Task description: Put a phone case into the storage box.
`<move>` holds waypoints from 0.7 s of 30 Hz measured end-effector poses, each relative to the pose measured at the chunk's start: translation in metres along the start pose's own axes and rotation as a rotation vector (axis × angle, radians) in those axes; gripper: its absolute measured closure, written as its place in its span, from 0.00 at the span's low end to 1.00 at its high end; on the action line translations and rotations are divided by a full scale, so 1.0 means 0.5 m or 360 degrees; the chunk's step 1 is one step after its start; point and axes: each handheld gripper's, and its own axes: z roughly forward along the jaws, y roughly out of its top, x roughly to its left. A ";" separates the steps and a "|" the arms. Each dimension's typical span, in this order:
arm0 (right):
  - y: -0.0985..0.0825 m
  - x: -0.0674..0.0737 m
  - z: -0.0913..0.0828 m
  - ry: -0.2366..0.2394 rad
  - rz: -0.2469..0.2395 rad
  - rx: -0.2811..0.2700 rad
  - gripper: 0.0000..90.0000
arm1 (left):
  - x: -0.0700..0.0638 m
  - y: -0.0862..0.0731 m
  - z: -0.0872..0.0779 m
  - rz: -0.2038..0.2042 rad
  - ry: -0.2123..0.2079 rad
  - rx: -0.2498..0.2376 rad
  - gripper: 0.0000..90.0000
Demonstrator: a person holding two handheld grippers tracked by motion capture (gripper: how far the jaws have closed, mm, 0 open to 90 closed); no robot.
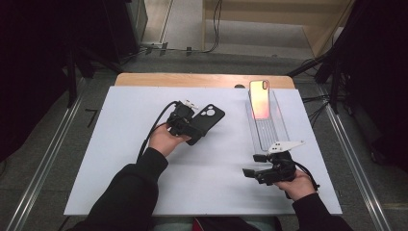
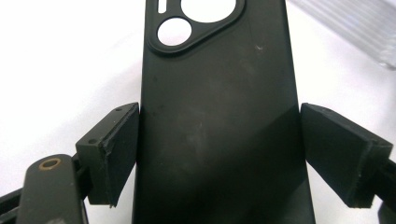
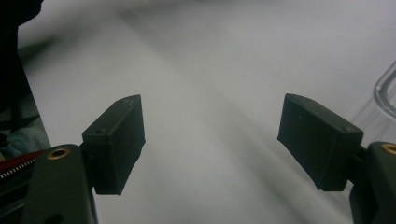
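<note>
Black phone case (image 2: 215, 121) pinched across its width between left gripper (image 2: 219, 154) pads, lifted just left of clear tray (image 1: 267, 126), where a pink case (image 1: 259, 98) leans. Likely light, thin, flexible, matte, so grippable; best held mid-body by both edges. Right gripper (image 3: 210, 144) spread, empty, near the tray's front end.

In the left gripper view the black phone case (image 2: 219, 121) runs past the top and bottom edges, so its camera cutout (image 2: 196, 21) is cut off and its lower end is out of frame. In the high view the left gripper (image 1: 185, 126) covers the near end of the case. The right gripper view shows the white table surface (image 3: 210, 70) blurred, and a clear tray (image 3: 385, 91) cut off at the right edge
</note>
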 end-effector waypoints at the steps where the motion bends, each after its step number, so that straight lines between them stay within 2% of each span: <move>1: 0.000 0.001 0.000 -0.0001 -0.0002 -0.0006 0.23 | -0.002 -0.001 -0.005 -0.0006 -0.0012 -0.0006 0.18; 6: 0.002 0.010 0.000 -0.0003 -0.0046 -0.0044 0.23 | -0.012 -0.008 -0.020 -0.0023 -0.0041 -0.0034 0.18; 9: 0.004 0.013 0.000 0.0014 -0.0035 -0.0052 0.23 | -0.019 -0.014 -0.032 -0.0043 -0.0074 -0.0045 0.18; 13: 0.009 0.020 -0.001 0.0026 -0.0032 -0.0060 0.23 | -0.031 -0.026 -0.041 -0.0028 -0.0092 -0.0038 0.18; 21: 0.025 0.037 -0.005 -0.0011 -0.0065 -0.0105 0.23 | -0.065 -0.052 -0.067 -0.0030 -0.0118 -0.0074 0.18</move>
